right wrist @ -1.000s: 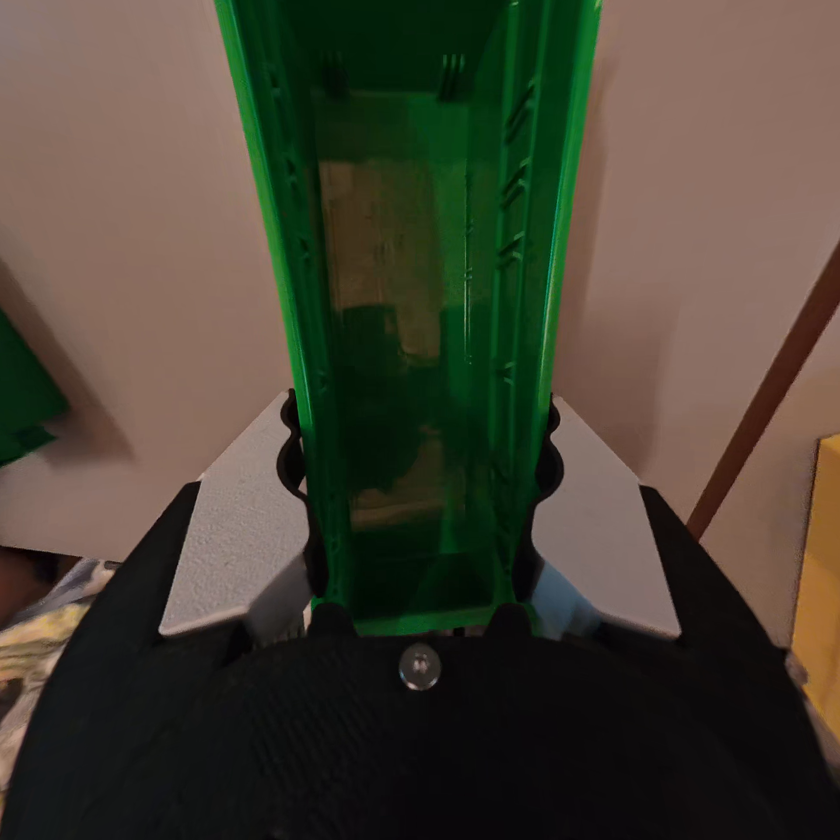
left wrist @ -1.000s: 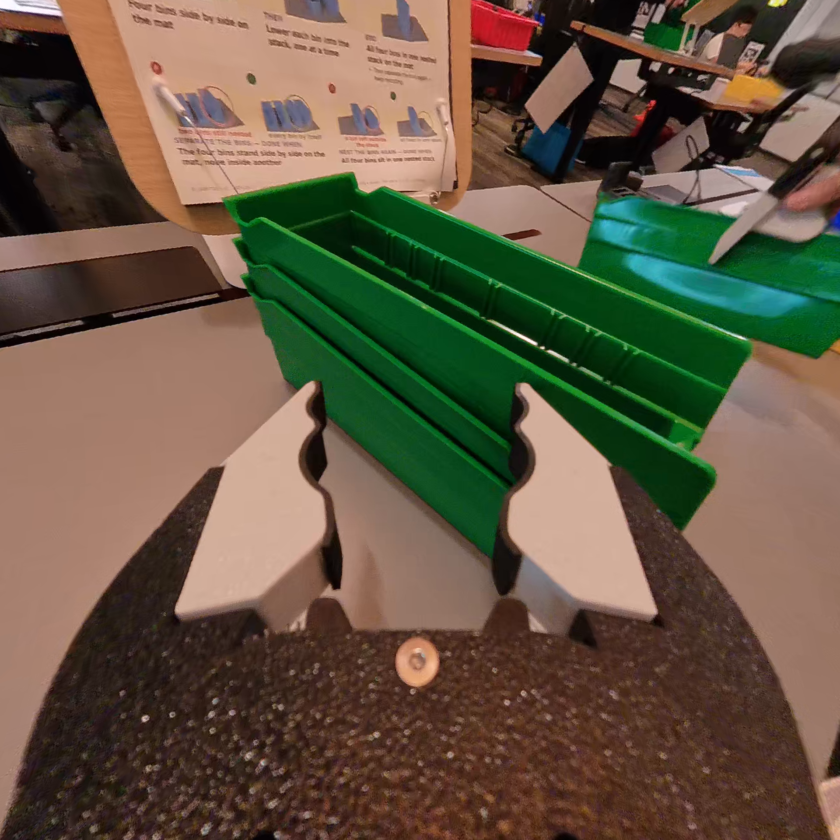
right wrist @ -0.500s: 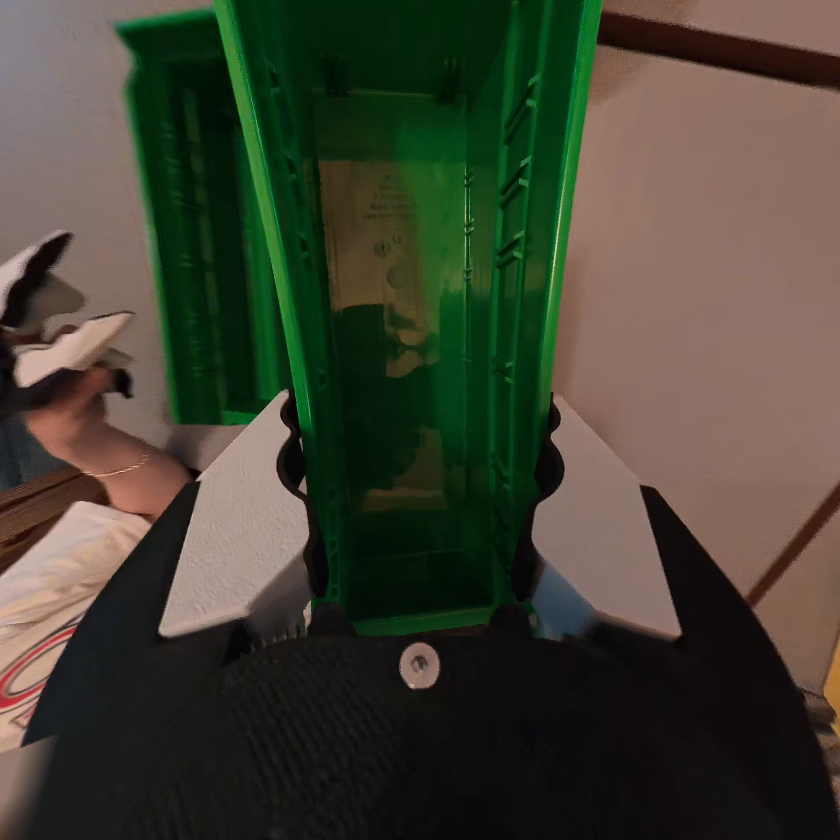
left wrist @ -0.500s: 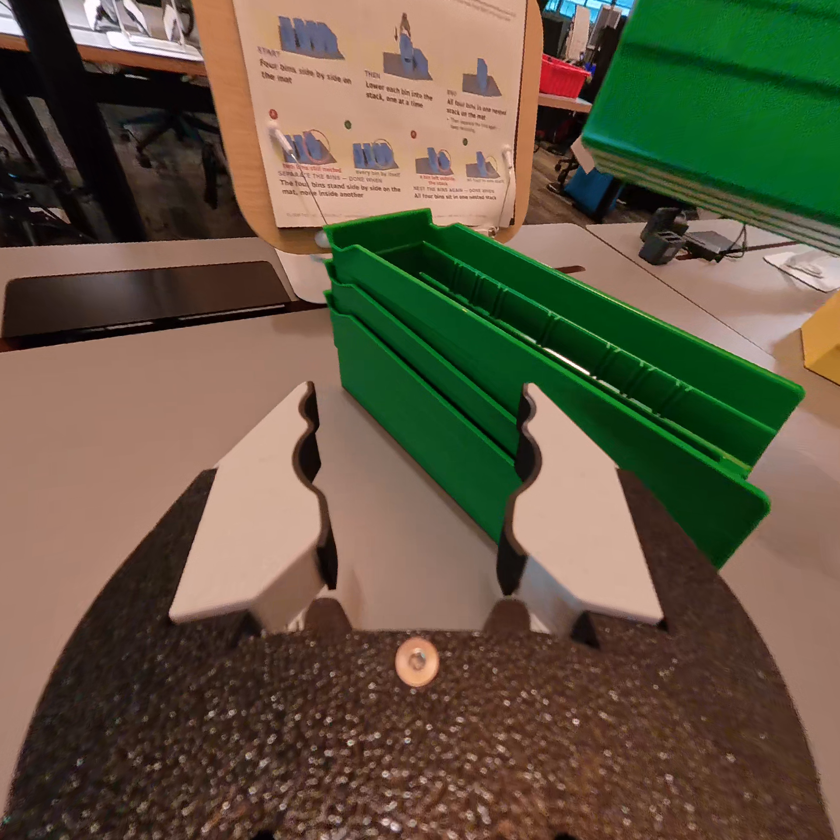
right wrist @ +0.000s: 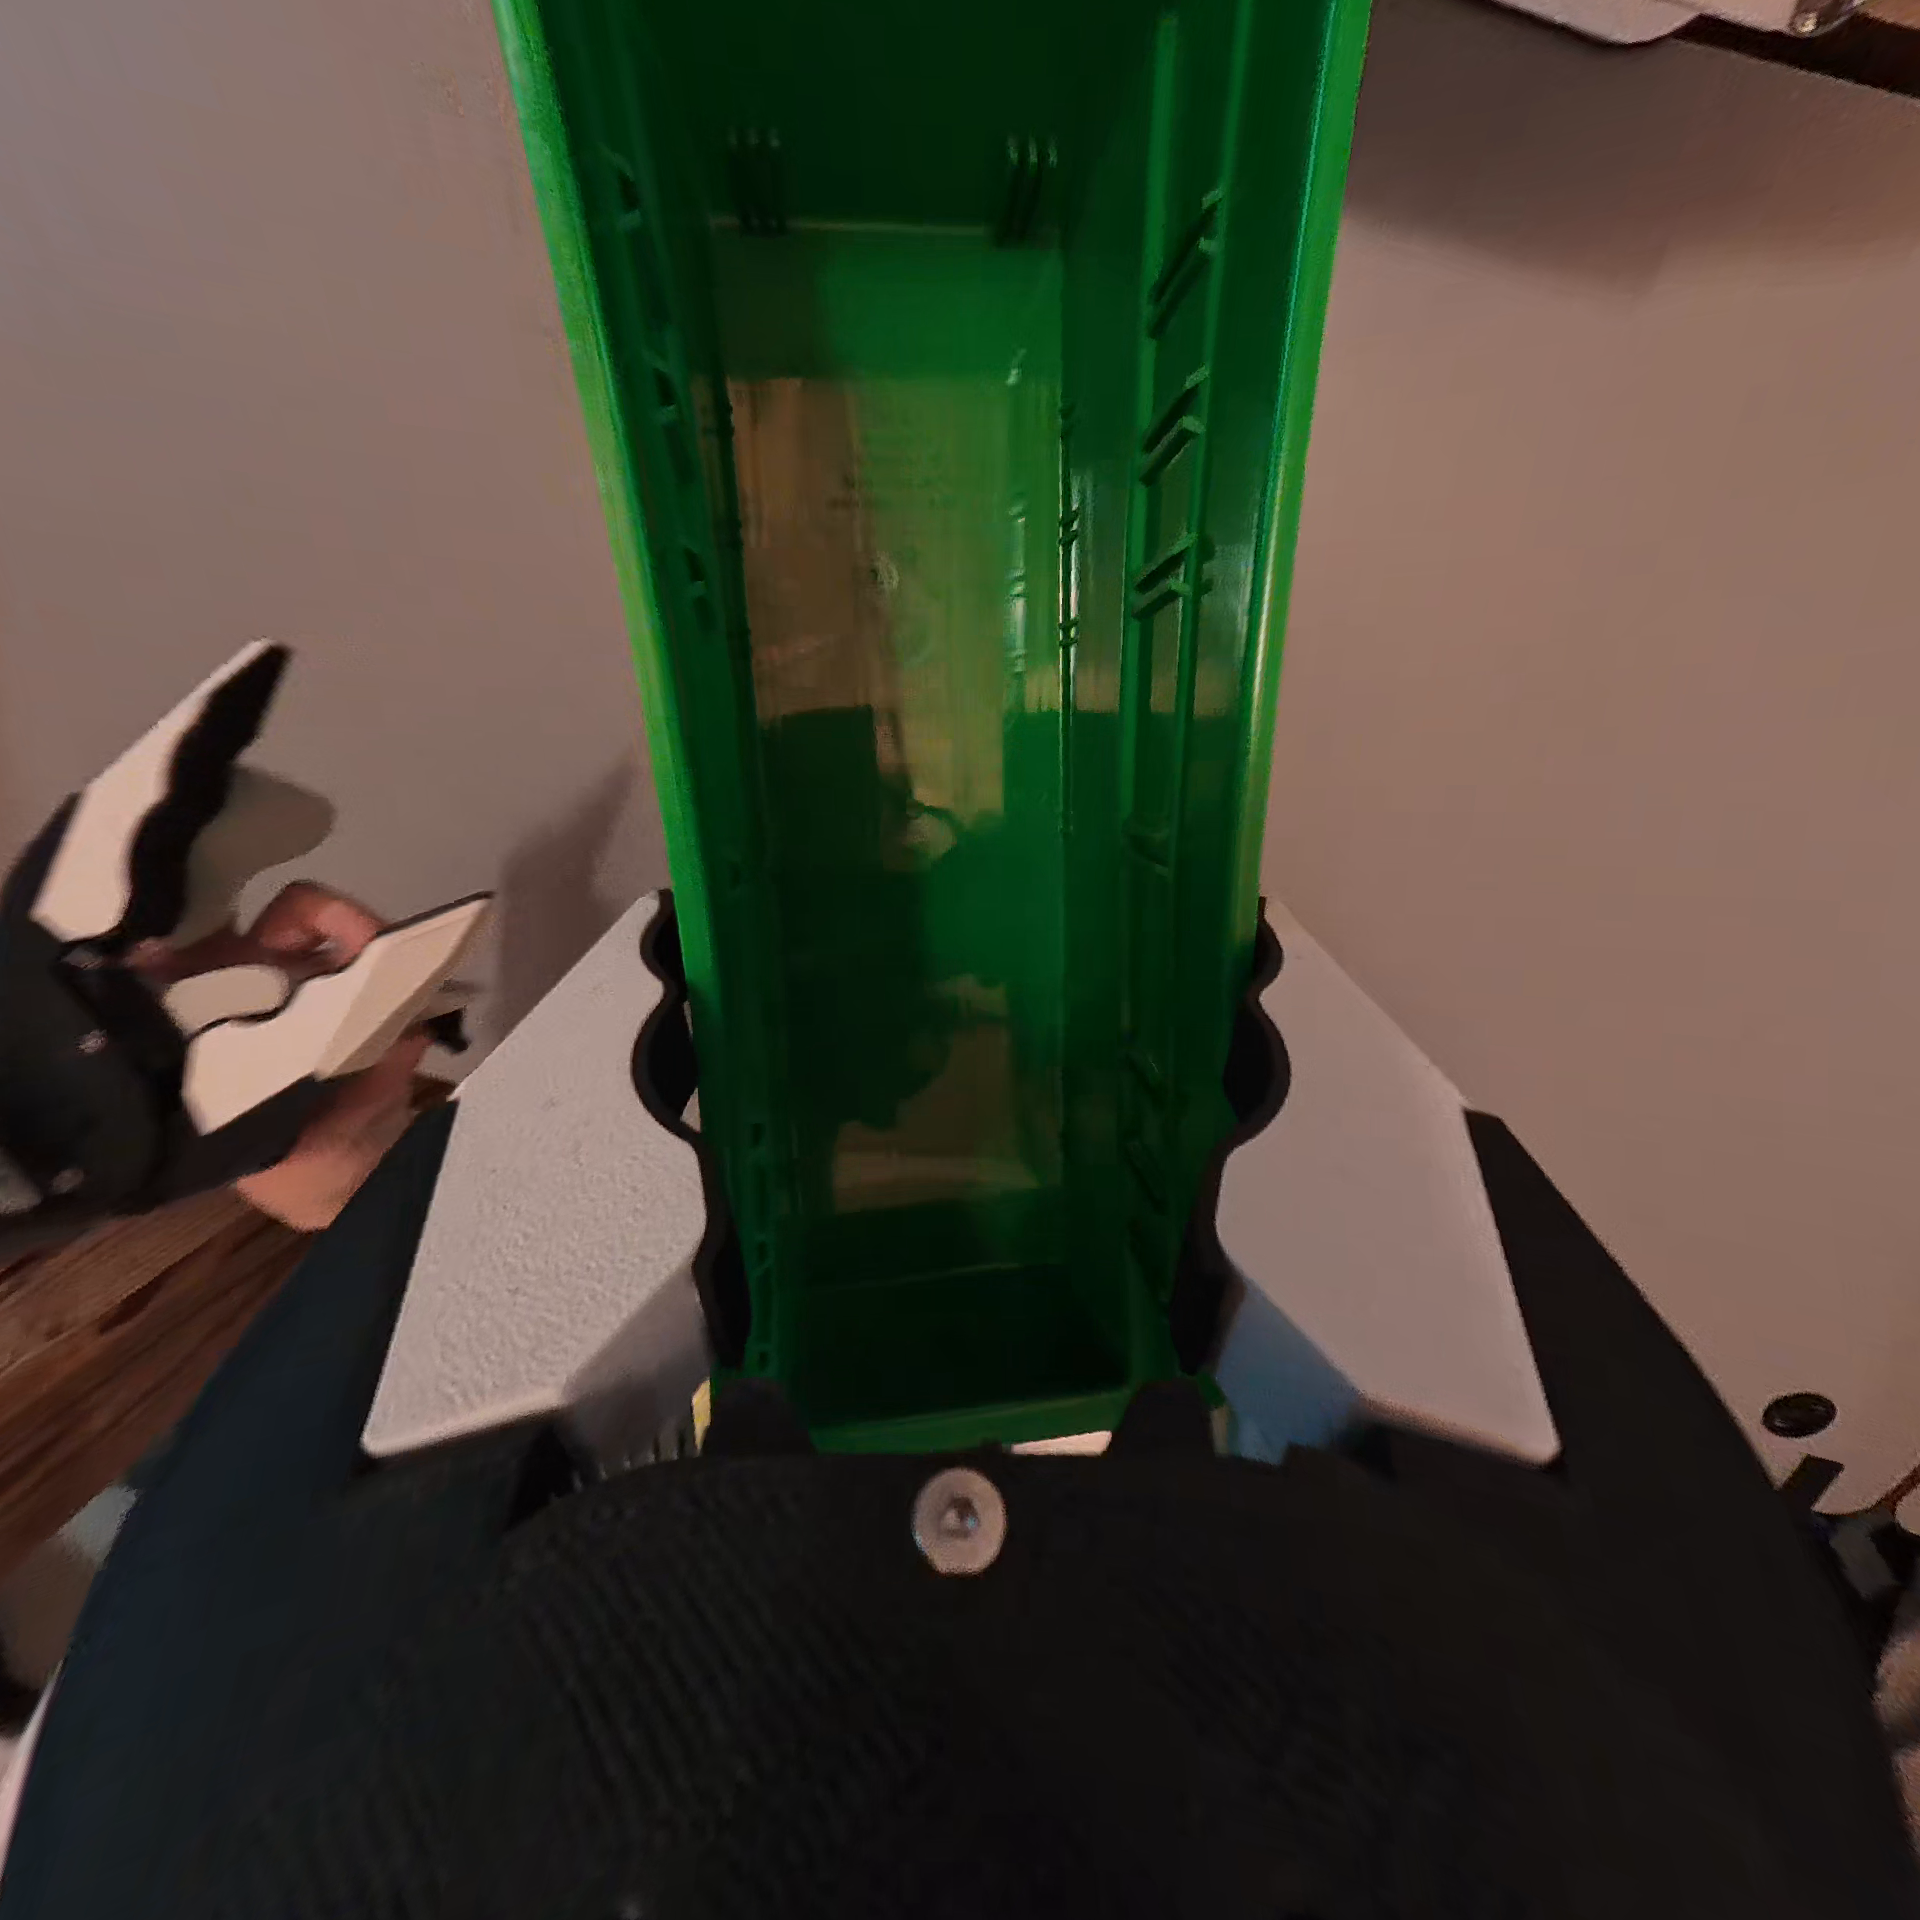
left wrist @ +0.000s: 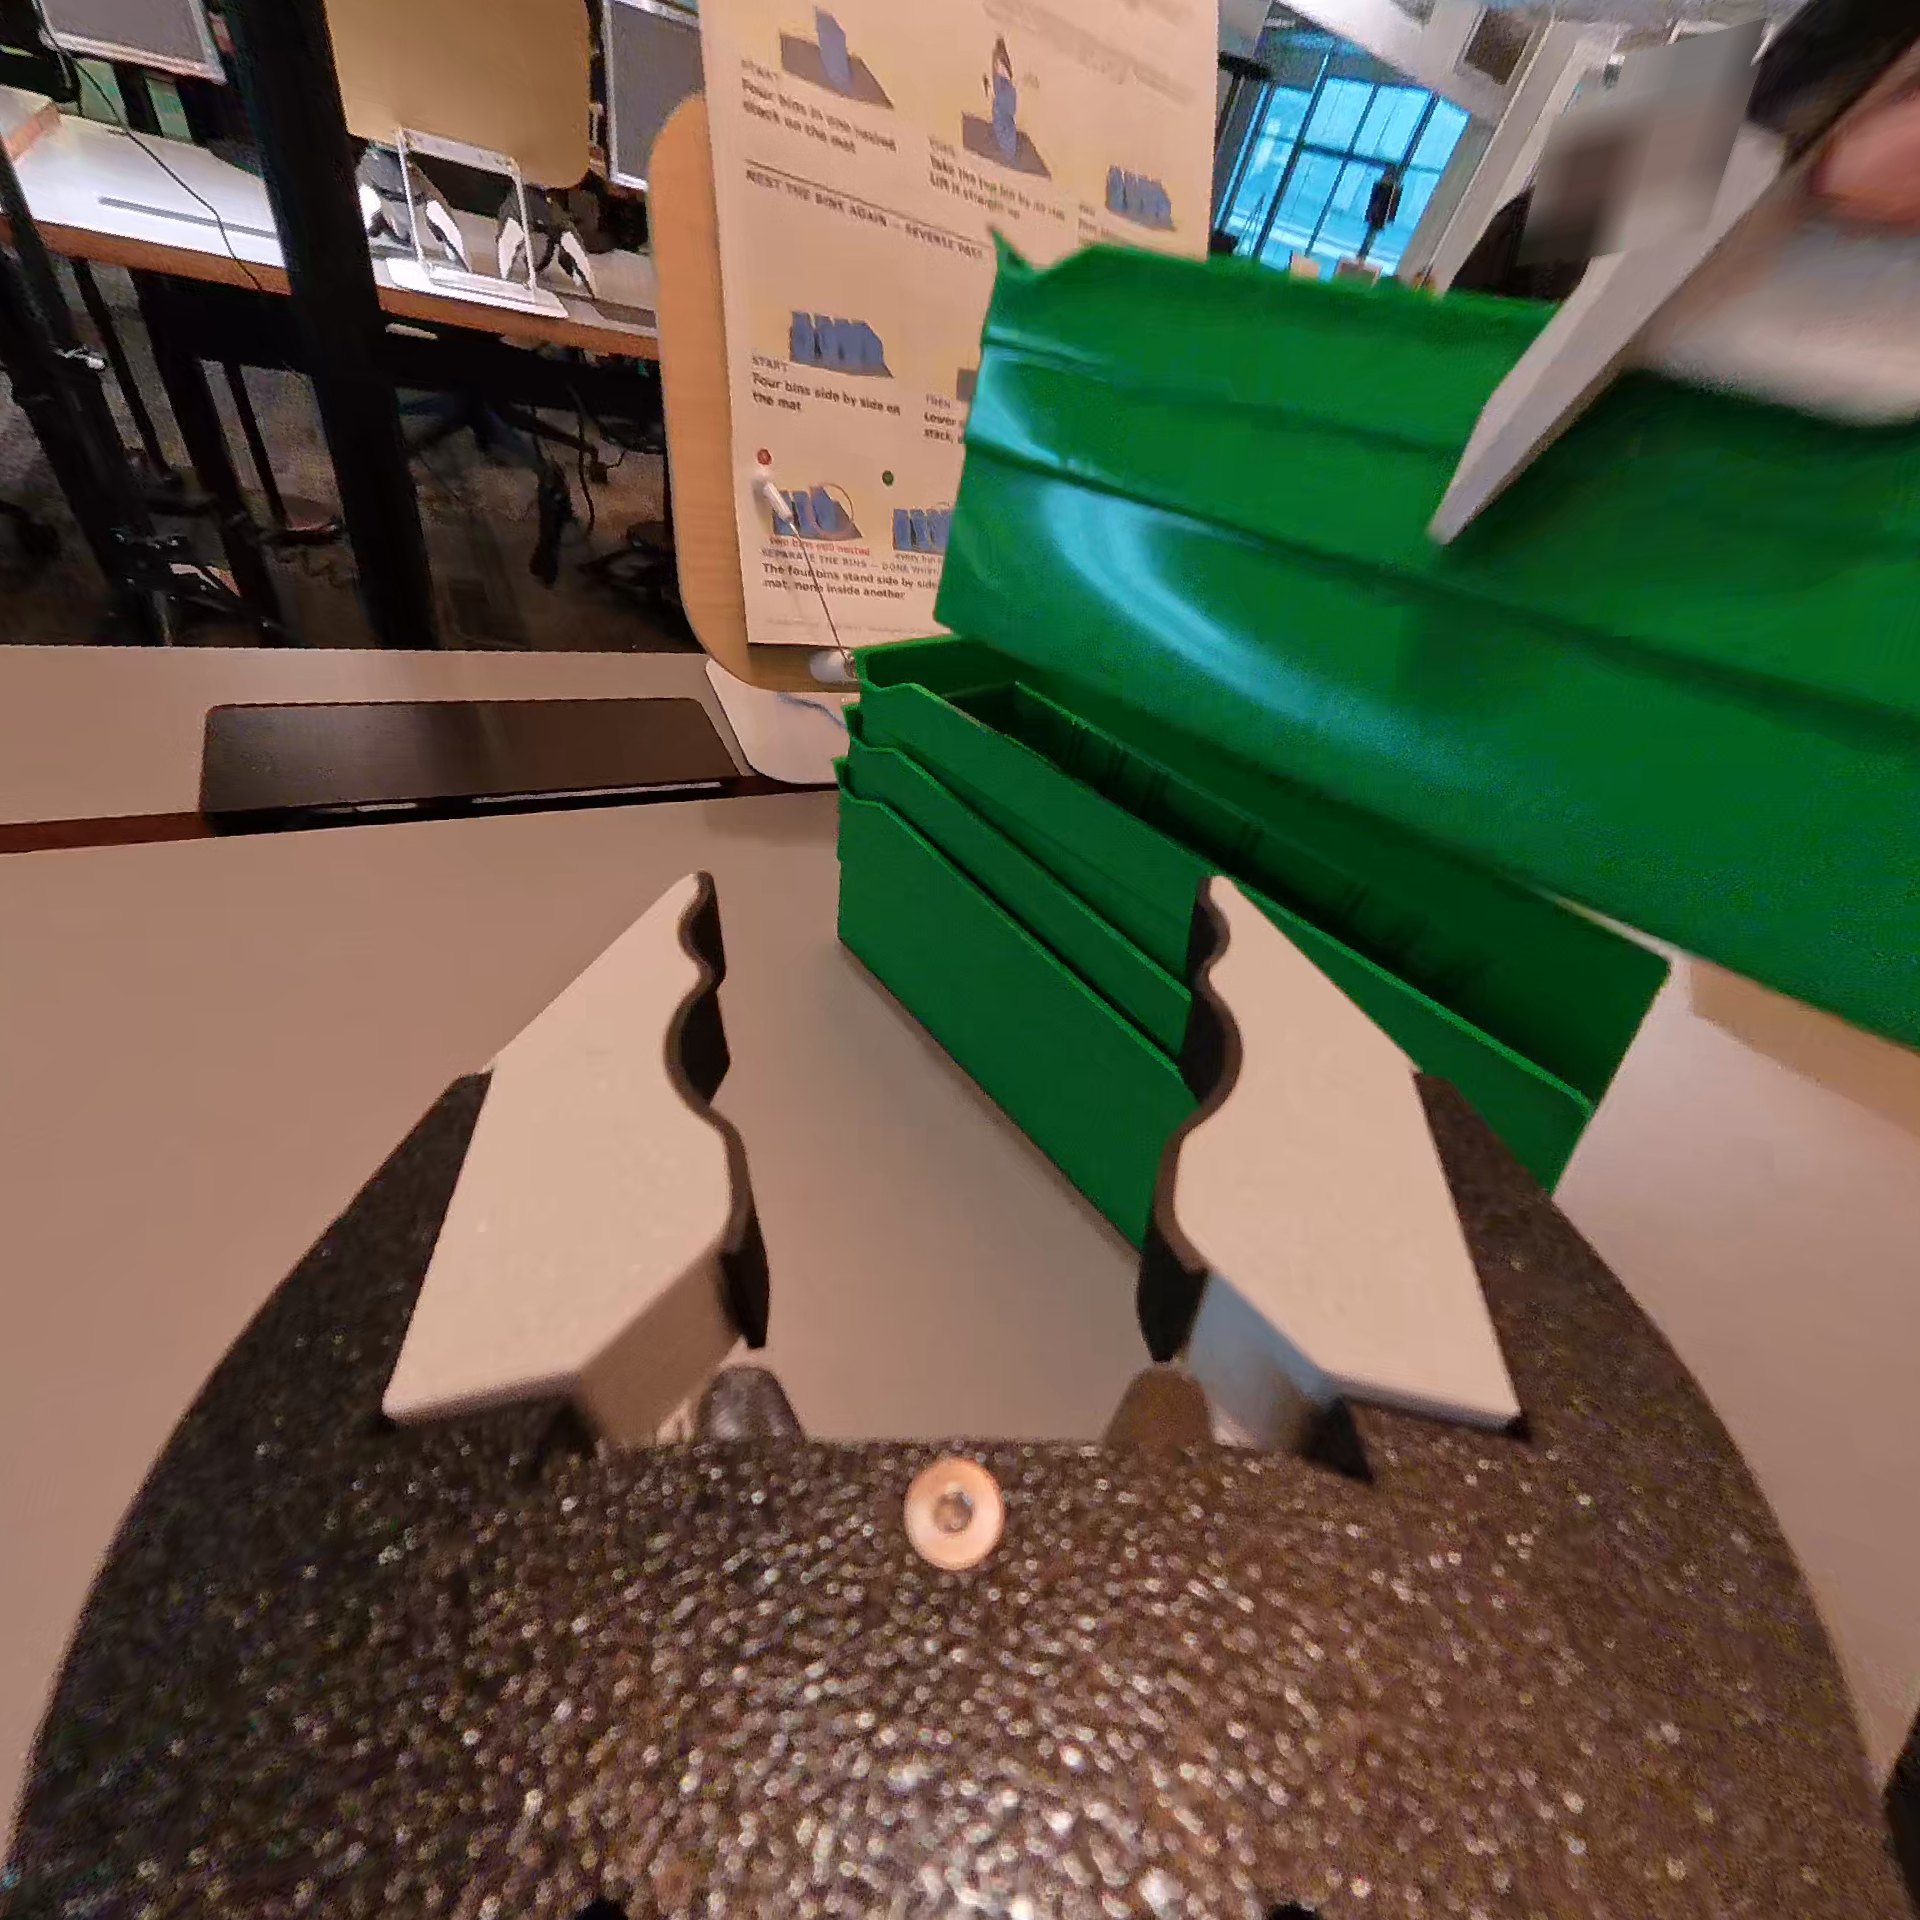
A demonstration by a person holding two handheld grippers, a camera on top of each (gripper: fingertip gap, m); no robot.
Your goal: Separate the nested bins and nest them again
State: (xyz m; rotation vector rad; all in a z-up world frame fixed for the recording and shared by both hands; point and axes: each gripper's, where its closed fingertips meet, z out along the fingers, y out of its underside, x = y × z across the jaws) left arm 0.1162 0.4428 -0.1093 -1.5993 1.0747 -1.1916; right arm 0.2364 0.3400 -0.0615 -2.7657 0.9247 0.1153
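Observation:
A stack of nested green bins (left wrist: 1049, 935) stands on the grey table (left wrist: 312, 1018), just ahead and right of my left gripper (left wrist: 951, 904). The left gripper is open and empty, and its right finger overlaps the stack's near wall in view. My right gripper (right wrist: 961, 925) is shut on a single green bin (right wrist: 935, 727), clamping both long walls near one end. That bin (left wrist: 1403, 623) hangs in the air right above the stack in the left wrist view. The left gripper also shows at the left of the right wrist view (right wrist: 239, 883), held by a hand.
An instruction sheet on a wooden board (left wrist: 862, 343) stands behind the stack. A dark flat panel (left wrist: 457, 748) lies at the table's far left. Desks and black frame legs (left wrist: 312, 312) stand beyond the table. A wooden surface (right wrist: 114, 1309) shows at lower left under the right gripper.
The held bin has come down from the upper right to just over the nested stack. The left gripper has drawn back to the left, staying open.

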